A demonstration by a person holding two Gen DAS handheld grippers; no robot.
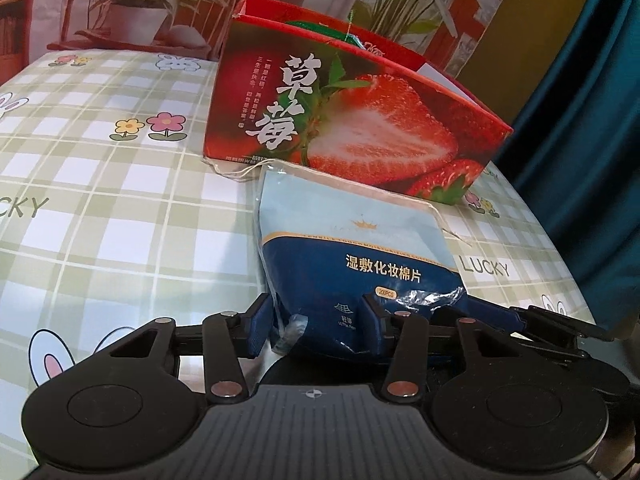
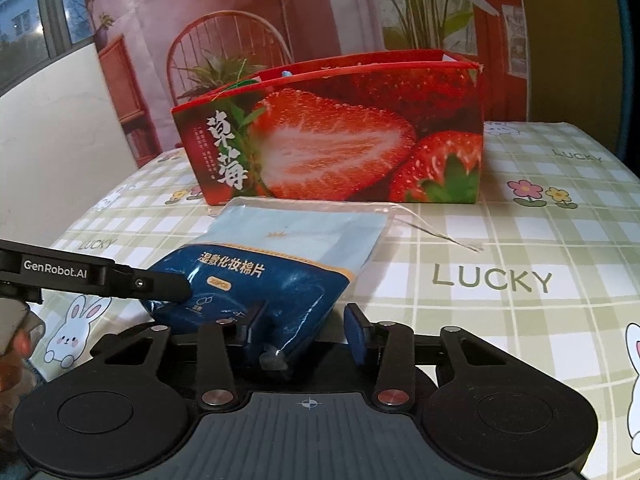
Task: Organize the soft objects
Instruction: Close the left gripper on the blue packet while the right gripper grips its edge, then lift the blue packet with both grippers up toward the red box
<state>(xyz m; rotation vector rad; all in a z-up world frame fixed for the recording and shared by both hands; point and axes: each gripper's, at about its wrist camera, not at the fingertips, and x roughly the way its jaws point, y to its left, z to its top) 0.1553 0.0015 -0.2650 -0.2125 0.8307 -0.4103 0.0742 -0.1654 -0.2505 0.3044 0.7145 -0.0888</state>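
Note:
A blue and pale-blue bag of cotton pads (image 1: 360,240) lies flat on the checked tablecloth, its top end against the red strawberry box (image 1: 360,120). My left gripper (image 1: 316,320) is shut on the bag's near end, and the plastic bulges between its pads. In the right wrist view the same bag (image 2: 280,248) reaches into my right gripper (image 2: 306,324). Its left pad touches the bag's near corner, and a strip of cloth shows before the right pad. The left gripper's finger (image 2: 168,284) presses on the bag from the left.
The open-topped strawberry box (image 2: 340,140) stands at the back of the table (image 2: 520,320). A loose string (image 2: 440,236) trails right from the bag's top. A blue curtain (image 1: 580,140) hangs to the right. A person's hand (image 2: 16,352) shows at the left edge.

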